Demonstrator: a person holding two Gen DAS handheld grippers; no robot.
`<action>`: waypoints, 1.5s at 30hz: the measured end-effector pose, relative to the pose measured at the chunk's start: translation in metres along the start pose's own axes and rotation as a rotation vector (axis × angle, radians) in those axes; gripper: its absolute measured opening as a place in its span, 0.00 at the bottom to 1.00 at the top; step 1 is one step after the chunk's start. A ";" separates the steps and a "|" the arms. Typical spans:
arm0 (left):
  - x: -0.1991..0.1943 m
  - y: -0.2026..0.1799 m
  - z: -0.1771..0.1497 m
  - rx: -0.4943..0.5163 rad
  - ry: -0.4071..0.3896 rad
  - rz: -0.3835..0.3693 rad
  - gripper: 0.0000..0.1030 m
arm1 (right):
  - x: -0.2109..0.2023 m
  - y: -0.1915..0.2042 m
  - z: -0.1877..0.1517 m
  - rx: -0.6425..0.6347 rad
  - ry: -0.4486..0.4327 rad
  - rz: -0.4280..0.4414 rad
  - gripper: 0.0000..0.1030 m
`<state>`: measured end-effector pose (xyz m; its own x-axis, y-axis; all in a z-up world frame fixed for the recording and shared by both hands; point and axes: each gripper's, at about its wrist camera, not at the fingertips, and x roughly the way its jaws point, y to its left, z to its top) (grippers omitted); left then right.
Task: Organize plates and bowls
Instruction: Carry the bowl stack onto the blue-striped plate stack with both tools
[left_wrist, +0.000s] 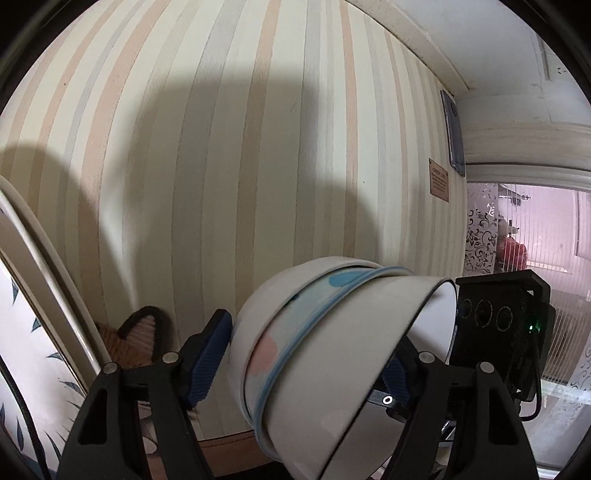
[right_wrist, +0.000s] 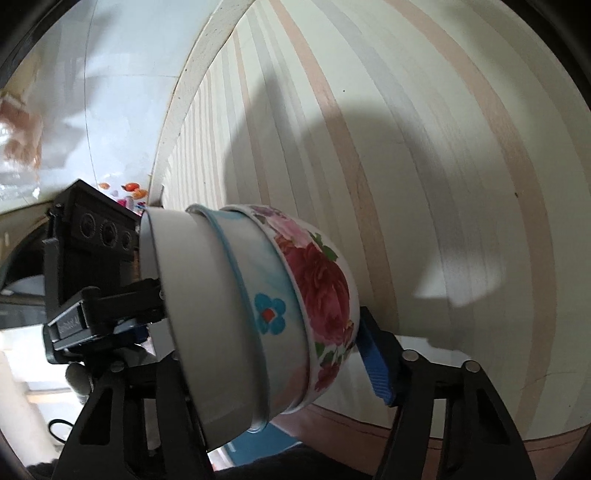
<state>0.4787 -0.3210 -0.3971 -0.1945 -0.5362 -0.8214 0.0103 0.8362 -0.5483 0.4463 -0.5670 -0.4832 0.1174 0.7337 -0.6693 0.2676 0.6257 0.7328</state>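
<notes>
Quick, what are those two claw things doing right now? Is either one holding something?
Left gripper: closed on the bowl stack, one pad on each side.
Right gripper: also on the bowl stack; whether it grips cannot be told.

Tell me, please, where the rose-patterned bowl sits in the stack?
In the right wrist view the rose-patterned bowl is the rightmost of three nested, sideways-tipped bowls, next to the blue-rimmed bowl and against a blue-padded finger.
</notes>
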 end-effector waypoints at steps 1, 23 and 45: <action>0.000 0.000 0.000 0.003 -0.002 0.001 0.70 | -0.001 -0.001 -0.003 -0.008 0.000 -0.010 0.59; -0.031 -0.002 -0.007 -0.014 -0.061 0.022 0.70 | -0.008 0.019 0.006 -0.052 -0.005 0.009 0.59; -0.128 0.087 -0.030 -0.125 -0.166 0.066 0.70 | 0.056 0.131 -0.004 -0.167 0.111 0.032 0.59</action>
<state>0.4751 -0.1757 -0.3349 -0.0336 -0.4824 -0.8753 -0.1056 0.8726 -0.4768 0.4841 -0.4426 -0.4240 0.0146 0.7727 -0.6346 0.1018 0.6302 0.7697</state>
